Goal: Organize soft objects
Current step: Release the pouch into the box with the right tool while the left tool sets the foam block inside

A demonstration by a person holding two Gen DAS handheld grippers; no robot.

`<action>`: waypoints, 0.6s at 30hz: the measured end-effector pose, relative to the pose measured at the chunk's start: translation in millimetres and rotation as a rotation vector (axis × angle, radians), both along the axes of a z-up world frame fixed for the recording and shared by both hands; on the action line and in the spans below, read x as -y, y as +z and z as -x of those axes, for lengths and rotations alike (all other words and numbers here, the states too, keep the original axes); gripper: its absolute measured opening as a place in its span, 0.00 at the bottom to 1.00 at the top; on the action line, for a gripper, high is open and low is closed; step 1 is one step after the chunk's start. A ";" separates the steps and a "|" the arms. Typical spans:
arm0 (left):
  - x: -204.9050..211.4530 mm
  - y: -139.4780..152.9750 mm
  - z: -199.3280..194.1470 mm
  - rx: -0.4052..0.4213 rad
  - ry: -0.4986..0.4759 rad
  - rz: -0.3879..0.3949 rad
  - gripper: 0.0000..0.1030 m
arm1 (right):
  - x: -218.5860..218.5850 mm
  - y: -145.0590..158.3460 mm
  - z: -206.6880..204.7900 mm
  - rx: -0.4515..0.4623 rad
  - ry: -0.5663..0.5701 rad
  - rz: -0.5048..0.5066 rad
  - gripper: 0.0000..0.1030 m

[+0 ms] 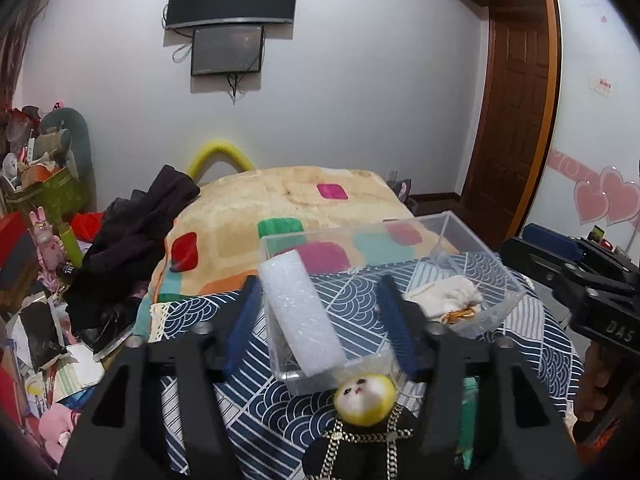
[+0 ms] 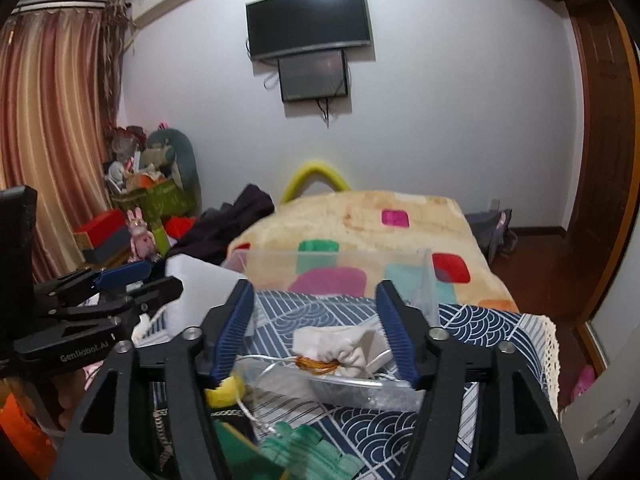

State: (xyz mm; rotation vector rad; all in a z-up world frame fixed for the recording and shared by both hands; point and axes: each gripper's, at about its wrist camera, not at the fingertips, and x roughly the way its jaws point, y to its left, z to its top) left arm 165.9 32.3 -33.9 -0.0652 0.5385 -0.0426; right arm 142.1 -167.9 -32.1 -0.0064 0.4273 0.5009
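A clear plastic box (image 1: 496, 300) stands on a blue patterned cloth (image 1: 256, 392) on the bed. A white foam block (image 1: 300, 312) leans in its left end. A white drawstring pouch (image 1: 444, 296) lies in its right part; it also shows in the right wrist view (image 2: 340, 350). My left gripper (image 1: 318, 320) is open, its fingers either side of the foam, not touching. My right gripper (image 2: 316, 328) is open above the pouch and box (image 2: 352, 384). A yellow-hooded doll in black (image 1: 366, 400) and a green fabric item (image 2: 304, 444) lie in front of the box.
A beige blanket with coloured squares (image 1: 304, 200) covers the bed beyond. Dark clothes (image 1: 136, 232) are piled at its left. Clutter and a green bin (image 1: 52, 188) fill the left floor. A wooden door (image 1: 516, 120) is at right.
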 end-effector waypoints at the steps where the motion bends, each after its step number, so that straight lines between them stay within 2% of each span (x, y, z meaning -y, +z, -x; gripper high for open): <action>1: -0.7 2.8 5.8 0.010 0.003 0.003 0.67 | 0.7 1.6 5.0 0.012 -0.001 -0.005 0.71; 4: -1.7 3.9 19.9 0.029 0.011 -0.004 0.71 | 1.6 0.8 14.5 0.033 -0.004 -0.013 0.80; 7: -0.9 -1.7 31.6 0.024 0.024 -0.029 0.81 | 1.1 -5.0 18.5 0.018 0.002 -0.015 0.81; 10: -4.7 -9.6 40.8 -0.001 0.032 -0.019 0.88 | -2.5 -17.3 25.2 -0.023 0.023 -0.019 0.84; 18: -9.0 -36.9 53.9 -0.076 0.043 -0.002 0.90 | -20.0 -60.9 34.8 -0.118 0.070 0.049 0.85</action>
